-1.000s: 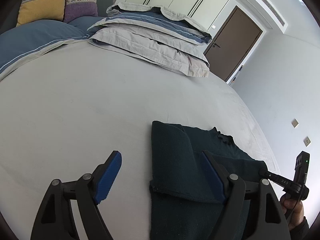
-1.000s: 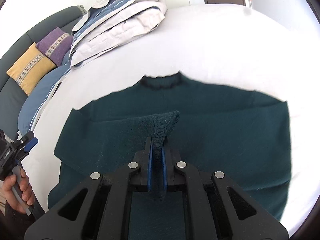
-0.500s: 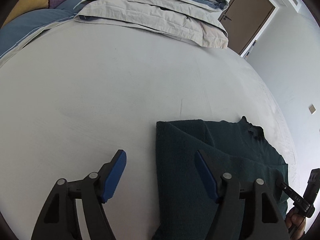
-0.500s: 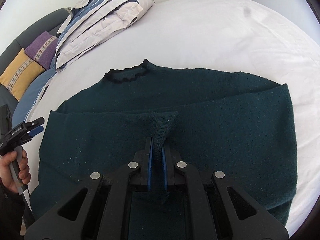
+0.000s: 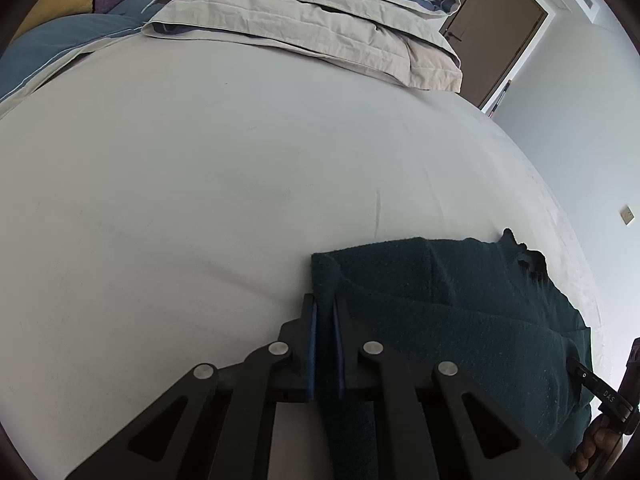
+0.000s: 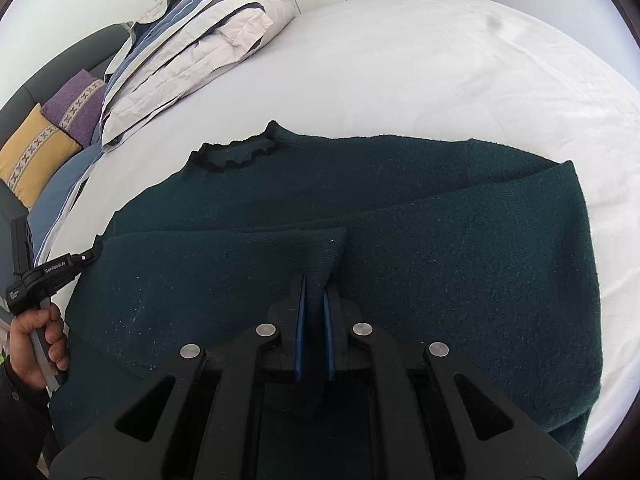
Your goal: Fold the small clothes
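On the white bed (image 6: 400,60), dark green sweater (image 6: 440,240) lies flat, collar at 11 o'clock. Left gripper (image 5: 325,312) just closed, pinching its left edge; right gripper (image 6: 314,284) clenched on folded sleeve at center. Long axis runs 9-to-3.

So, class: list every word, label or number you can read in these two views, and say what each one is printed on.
"GenRobot.AI": white print on the left gripper, seen in the right wrist view.
"DAS": white print on the right gripper's black arm, in the left wrist view.
Small label lower on the left gripper's handle: too small to read.
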A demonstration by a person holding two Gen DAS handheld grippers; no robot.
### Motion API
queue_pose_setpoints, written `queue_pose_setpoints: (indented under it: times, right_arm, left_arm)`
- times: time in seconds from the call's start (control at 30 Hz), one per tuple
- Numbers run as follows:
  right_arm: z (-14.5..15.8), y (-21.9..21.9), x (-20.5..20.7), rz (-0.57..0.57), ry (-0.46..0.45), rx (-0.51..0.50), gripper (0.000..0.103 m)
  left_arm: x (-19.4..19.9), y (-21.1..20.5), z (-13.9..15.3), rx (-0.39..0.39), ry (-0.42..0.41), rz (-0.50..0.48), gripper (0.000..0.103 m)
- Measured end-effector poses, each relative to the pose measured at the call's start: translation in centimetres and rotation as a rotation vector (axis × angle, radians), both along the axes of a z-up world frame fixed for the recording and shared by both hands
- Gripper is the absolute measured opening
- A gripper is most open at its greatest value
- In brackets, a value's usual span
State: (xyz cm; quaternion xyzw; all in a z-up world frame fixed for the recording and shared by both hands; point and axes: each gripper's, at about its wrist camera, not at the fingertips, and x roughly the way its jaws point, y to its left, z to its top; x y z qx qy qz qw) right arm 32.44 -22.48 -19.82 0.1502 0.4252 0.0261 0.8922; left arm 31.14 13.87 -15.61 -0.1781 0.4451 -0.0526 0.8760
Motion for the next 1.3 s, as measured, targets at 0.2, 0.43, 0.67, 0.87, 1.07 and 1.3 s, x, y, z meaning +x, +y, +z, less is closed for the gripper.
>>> queue_pose_setpoints:
  times: [0.2,0.43,0.67,0.87,1.07,1.3]
  right_arm:
    - [-0.4,-0.7,0.5,-0.018,0.020,0.076,0.007]
    - [1.4,-0.6,-2.1,-0.038,-0.026,0.099,0.040]
    - [0.5,0.3,-1.4,-0.018,0.020,-0.005,0.009]
    - [2.5,1.1,-1.8,-0.021,-0.061,-0.092,0.006]
    - [0.1,-0.5,-1.6,-0.037,-0.002,-0.025,0.006]
    - [1.7,-2.4,-2.9,-0.113,-0.003,0.067,0.011]
  left_arm:
    - [-0.1,0.5,0.0,-0.029,0.005,0.005,0.013]
    - [-4.7,-1.3,4.2,0.083,-0.095,-0.012,0.020]
    - [-5.9,-2.8,1.1,0.175,-0.012,-0.054,0.025]
    - [-6.2,-2.2,0.8,0.148,-0.034,-0.048,0.025]
    - [-6.4,-2.3,0.7,0.164,-0.041,-0.048,0.026]
    - [-6.5,-2.2,0.9,0.174,-0.040,-0.041,0.034]
